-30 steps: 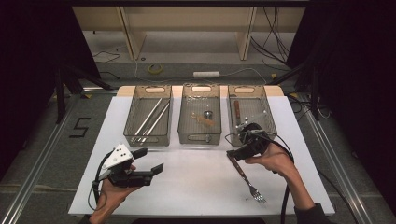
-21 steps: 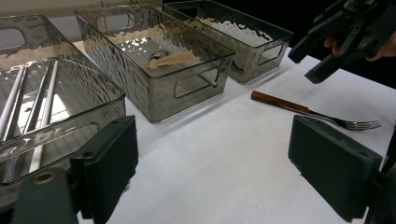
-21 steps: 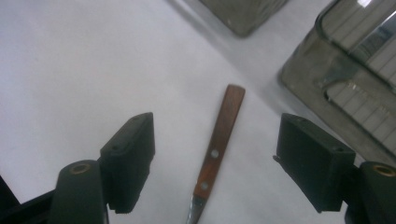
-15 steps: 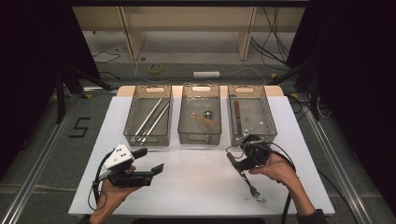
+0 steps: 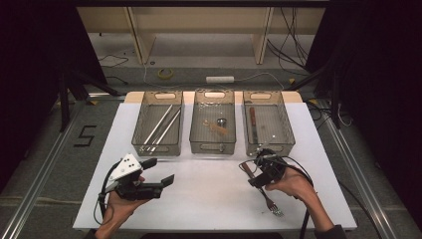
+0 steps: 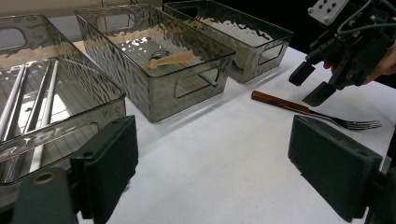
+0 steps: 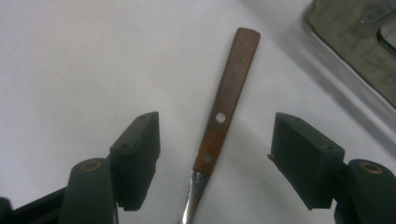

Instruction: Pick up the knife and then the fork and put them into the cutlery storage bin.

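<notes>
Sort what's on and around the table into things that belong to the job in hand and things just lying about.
In the job:
fork, lying on the table
right gripper, open, astride the fork's wooden handle
right bin, holding wood-handled cutlery

Lying about:
left gripper, open, idle
left bin with metal rods
middle bin
tape roll on the floor

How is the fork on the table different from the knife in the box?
The fork lies loose on the white table, under the open right hand-held gripper; the knife lies inside the right-hand clear bin. The fork ends in tines, the knife in a flat blade. The fork lies slanted across the table; the knife runs almost straight along its bin. Both have brown wooden handles and metal ends.
</notes>
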Demonstrator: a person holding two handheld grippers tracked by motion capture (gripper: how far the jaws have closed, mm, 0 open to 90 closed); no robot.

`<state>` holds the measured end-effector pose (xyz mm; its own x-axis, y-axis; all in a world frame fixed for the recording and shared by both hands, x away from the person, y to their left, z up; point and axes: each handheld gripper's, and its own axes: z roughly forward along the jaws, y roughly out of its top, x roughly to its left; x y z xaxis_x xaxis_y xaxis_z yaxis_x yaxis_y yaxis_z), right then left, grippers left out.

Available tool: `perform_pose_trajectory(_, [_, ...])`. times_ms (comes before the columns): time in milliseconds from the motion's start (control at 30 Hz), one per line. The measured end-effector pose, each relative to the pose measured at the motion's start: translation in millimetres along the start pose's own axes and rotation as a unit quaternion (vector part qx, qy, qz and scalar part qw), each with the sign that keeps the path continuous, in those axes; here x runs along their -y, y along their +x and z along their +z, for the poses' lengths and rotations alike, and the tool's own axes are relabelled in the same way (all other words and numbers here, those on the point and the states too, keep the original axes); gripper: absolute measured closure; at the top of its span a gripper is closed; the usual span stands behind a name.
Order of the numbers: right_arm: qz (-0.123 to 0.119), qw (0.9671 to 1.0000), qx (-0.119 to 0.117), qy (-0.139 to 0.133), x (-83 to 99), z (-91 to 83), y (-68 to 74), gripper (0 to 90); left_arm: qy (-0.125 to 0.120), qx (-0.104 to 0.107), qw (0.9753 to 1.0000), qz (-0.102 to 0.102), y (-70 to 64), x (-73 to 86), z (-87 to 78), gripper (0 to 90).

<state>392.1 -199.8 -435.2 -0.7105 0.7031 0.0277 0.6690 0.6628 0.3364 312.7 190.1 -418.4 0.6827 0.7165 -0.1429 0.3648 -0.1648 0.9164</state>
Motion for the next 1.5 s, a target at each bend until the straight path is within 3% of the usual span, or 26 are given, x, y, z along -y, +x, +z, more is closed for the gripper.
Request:
perform_pose_trajectory(233, [0.002, 0.9999, 0.005, 0.010, 0.6, 5.8, -1.5, 35.6, 0.001, 0.001, 1.0000, 0.000, -0.2, 0.3, 0.1, 15.3])
perform_pose_trajectory(567, [-0.002, 0.9998, -0.005, 0.022, 2.1, 10.3, -2.2, 47.5, 0.001, 0.000, 1.0000, 0.001, -0.1, 0.1, 0.1, 15.3])
perform_pose_trajectory(1033, [0.005, 0.9992, -0.002, 0.038, 4.2, 19.5, -3.7, 61.9, 0.001, 0.000, 1.0000, 0.001, -0.1, -0.1, -0.1, 15.3])
perform_pose_trajectory(1500, [-0.010, 0.9989, 0.007, 0.045, 3.7, 22.3, 0.7, 68.6, 0.001, 0.000, 1.0000, 0.001, -0.1, 0.1, -0.1, 15.3])
